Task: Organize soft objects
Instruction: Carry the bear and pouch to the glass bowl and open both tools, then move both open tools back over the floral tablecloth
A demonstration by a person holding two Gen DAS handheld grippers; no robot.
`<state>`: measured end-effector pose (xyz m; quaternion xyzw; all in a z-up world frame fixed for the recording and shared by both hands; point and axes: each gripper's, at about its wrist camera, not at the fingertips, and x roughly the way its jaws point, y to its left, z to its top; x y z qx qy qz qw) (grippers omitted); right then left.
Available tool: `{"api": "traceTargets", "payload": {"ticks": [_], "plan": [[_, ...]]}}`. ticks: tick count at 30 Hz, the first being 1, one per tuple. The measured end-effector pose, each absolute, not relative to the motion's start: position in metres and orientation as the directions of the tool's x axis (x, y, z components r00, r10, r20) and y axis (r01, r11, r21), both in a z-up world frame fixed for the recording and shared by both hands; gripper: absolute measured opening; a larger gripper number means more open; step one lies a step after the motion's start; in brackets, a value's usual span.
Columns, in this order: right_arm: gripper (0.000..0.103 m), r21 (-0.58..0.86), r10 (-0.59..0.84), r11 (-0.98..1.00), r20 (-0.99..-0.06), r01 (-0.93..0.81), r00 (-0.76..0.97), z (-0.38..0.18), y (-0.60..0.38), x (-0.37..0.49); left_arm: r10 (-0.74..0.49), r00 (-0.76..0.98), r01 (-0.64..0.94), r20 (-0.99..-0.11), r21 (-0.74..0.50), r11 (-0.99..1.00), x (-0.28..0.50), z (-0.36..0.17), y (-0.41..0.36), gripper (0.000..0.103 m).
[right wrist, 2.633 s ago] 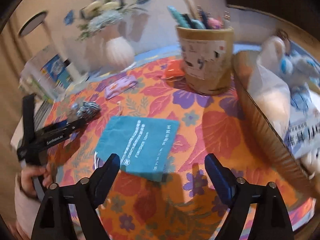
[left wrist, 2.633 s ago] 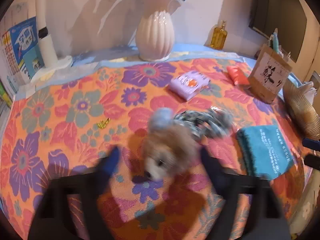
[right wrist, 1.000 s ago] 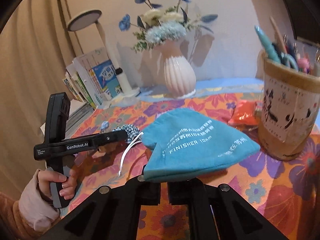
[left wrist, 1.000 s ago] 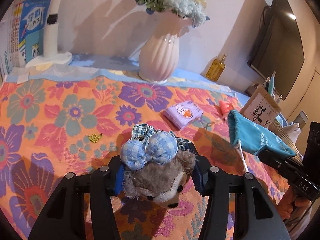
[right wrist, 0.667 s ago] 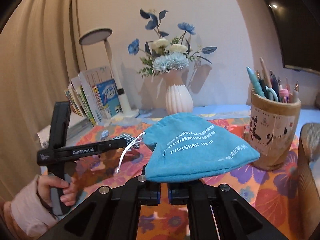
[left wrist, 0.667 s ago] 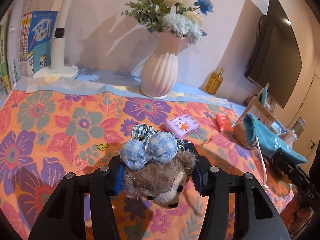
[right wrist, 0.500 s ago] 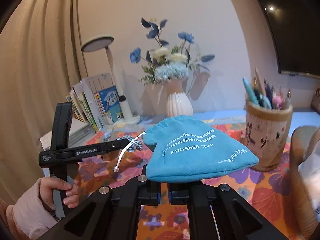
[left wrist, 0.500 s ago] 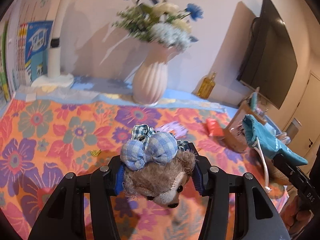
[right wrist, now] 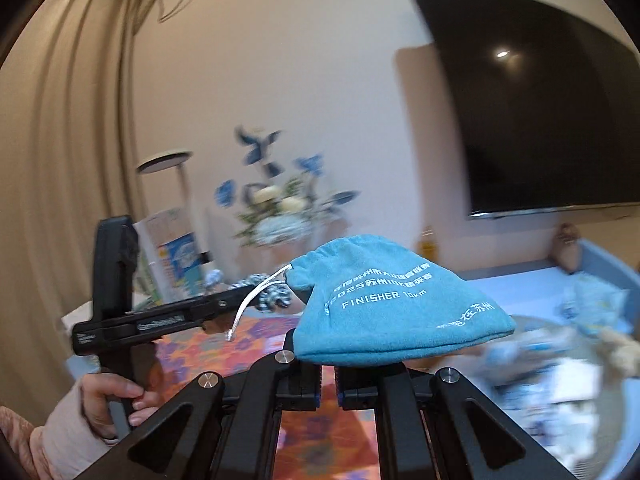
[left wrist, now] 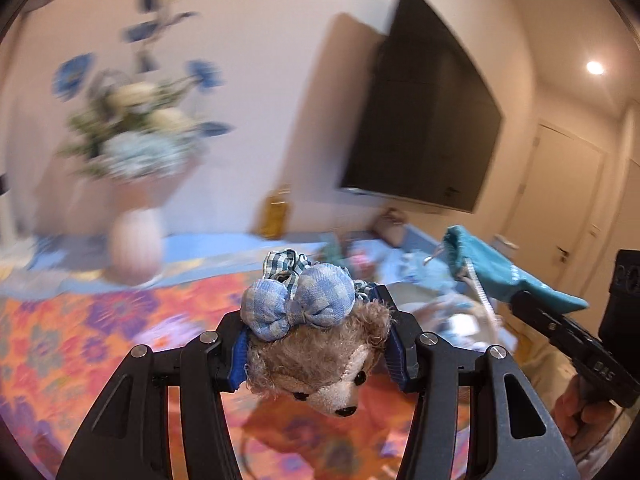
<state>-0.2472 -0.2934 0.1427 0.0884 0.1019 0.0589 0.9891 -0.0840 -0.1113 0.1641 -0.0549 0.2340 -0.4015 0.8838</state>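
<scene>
A: What does the left gripper (left wrist: 316, 354) hold?

B: Its two blue pads are pressed on the sides of a small brown plush bear with a blue checked fabric bow (left wrist: 316, 344). The bear is in the lower centre of the left wrist view, with the face turned toward the camera and down. It is lifted above the orange tablecloth with purple flowers (left wrist: 72, 336).

A: And the right gripper (right wrist: 328, 390)?

B: Its jaws are fully closed, and they pinch the bottom edge of a teal velvet drawstring pouch with white printed letters (right wrist: 392, 312). The pouch stands up over the jaws in the centre of the right wrist view. A white cord (right wrist: 252, 300) hangs from its gathered mouth, on the left side.

A: Do the two grippers appear in each other's view?

B: Yes. In the right wrist view the left gripper is at middle left, held by a hand (right wrist: 116, 400) with a pale pink sleeve. In the left wrist view the teal pouch is at middle right.

A: What is in the background?

B: A white ribbed vase with blue and white flowers (left wrist: 136, 248), blurred, at the left, and a black flat screen on the wall (left wrist: 424, 120) at upper right. At the right edge of the right wrist view there are pale soft things, too blurred to name.
</scene>
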Motion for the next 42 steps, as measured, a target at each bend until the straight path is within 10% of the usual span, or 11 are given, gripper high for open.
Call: {"api": "traceTargets", "payload": {"ticks": [12, 15, 17, 22, 42], "plan": [[0.004, 0.298, -0.114, 0.935, -0.256, 0.191, 0.96, 0.125, -0.415, -0.29, -0.857, 0.322, 0.86, -0.402, -0.254, 0.443, -0.137, 0.153, -0.257, 0.05], [0.005, 0.372, -0.051, 0.91, -0.341, 0.185, 0.938, 0.102, -0.431, -0.274, -0.836, 0.249, 0.879, -0.489, -0.249, 0.407, -0.141, 0.132, -0.287, 0.065], [0.013, 0.452, 0.01, 0.868, -0.432, 0.207, 0.902, 0.08, -0.442, -0.262, -0.782, 0.228, 0.868, -0.58, -0.243, 0.433, -0.137, 0.116, -0.301, 0.091], [0.055, 0.608, 0.171, 0.769, -0.496, 0.2, 0.851, 0.055, -0.453, -0.253, -0.79, 0.148, 0.84, -0.595, -0.346, 0.418, -0.125, 0.108, -0.29, 0.094], [0.072, 0.503, 0.159, 0.859, -0.442, 0.098, 0.883, 0.123, -0.369, -0.256, -0.773, 0.325, 0.777, -0.544, -0.312, 0.546, -0.084, 0.15, -0.199, 0.098]]}}
